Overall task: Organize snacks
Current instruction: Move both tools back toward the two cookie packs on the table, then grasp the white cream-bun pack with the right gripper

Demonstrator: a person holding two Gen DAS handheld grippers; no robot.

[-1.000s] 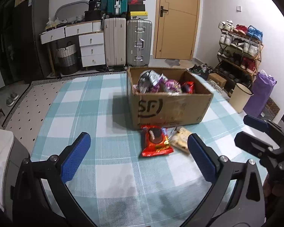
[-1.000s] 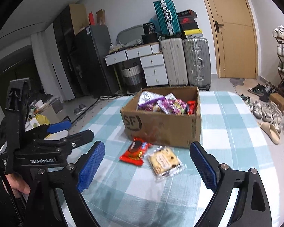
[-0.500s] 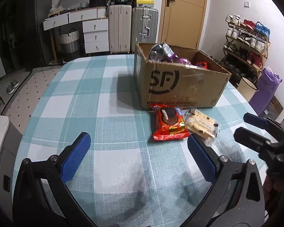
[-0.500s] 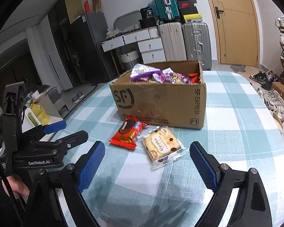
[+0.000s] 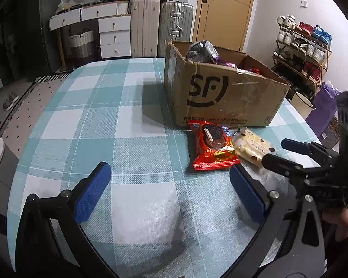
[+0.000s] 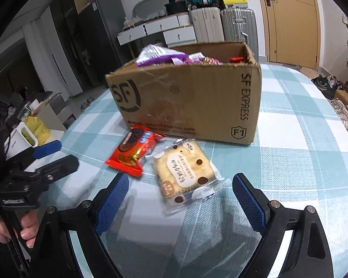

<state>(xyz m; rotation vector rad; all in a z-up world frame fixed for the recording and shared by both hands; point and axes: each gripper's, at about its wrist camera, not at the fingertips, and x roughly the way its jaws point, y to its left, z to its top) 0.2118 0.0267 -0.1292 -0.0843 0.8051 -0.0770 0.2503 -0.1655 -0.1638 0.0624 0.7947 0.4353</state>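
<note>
Checked tablecloth [image 5: 132, 120], cardboard box [image 6: 188, 102] printed "SF EXPRESS", both grippers' fingers [image 6: 111, 206] spread wide, empty.

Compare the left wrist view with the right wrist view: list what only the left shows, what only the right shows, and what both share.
Only the left wrist view shows the shoe rack, the purple bag and the right gripper from the side.

Only the right wrist view shows the box's "SF EXPRESS" side, the left gripper from the side and the hand that holds it.

Both show the cardboard box full of snacks, the red cookie packet beside the clear-wrapped biscuit packet on the checked tablecloth, plus the suitcases and the door. Both grippers are open and empty.
</note>
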